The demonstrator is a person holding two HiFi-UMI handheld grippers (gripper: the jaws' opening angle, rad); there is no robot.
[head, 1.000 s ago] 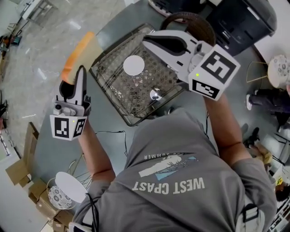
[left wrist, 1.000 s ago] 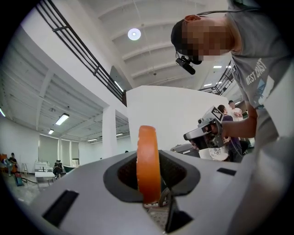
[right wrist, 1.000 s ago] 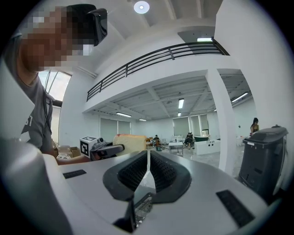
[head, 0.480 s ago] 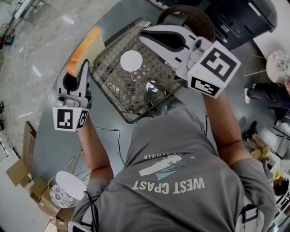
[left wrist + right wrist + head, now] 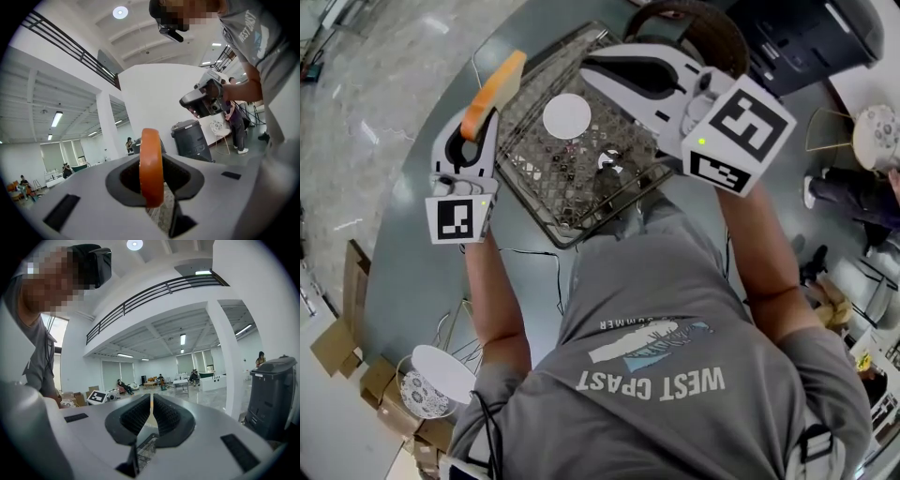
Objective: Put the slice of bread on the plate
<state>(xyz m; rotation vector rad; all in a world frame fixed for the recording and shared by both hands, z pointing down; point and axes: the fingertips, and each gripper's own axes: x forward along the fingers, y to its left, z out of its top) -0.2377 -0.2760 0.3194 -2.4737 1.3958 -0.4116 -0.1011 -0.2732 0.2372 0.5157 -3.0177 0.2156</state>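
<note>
On the grey tabletop [image 5: 412, 272], toward its far edge, sits a wire basket [image 5: 546, 202] with the white plate [image 5: 567, 115] inside. The slice of bread [image 5: 494, 82] is held in the air by the basket's left rim, edge-on, clamped in the left gripper [image 5: 476, 131]. The right gripper [image 5: 592, 69] hangs over the basket, fingers together, empty. Best approach, as a judgement: roll the slice flat, centre it over the plate, and get low before releasing.

You've moved your left gripper [image 5: 478, 127] and its orange-crusted bread slice [image 5: 494, 82] up-frame and rightward, and the slice is now at the wire mesh basket [image 5: 567, 246]'s left rim.
</note>
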